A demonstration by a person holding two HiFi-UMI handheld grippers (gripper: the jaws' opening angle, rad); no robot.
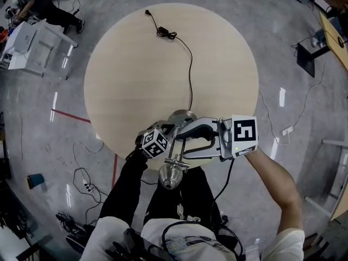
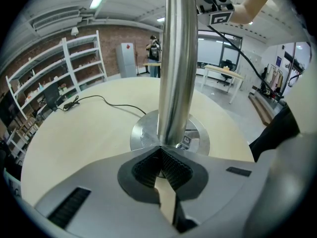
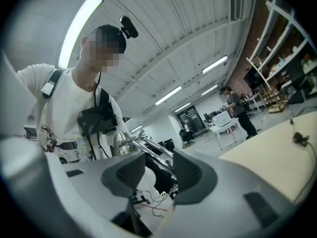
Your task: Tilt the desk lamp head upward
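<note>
Lamp head (image 1: 172,175) beyond table edge (image 1: 112,139), base (image 1: 182,116) just inside.

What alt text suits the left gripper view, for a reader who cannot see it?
The left gripper, jaws together, points at a desk lamp's shiny pole, which rises from a round base on a beige table.

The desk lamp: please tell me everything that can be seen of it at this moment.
The desk lamp looks like polished silver metal. Its round base stands near the edge of the pale round table, on the person's side. A straight pole rises from it; the left claw is closed on the pole, low down. Thin rods carry the cone-shaped head, which hangs beyond the table edge. The right claw is open by those rods. A black cord crosses the table.
</note>
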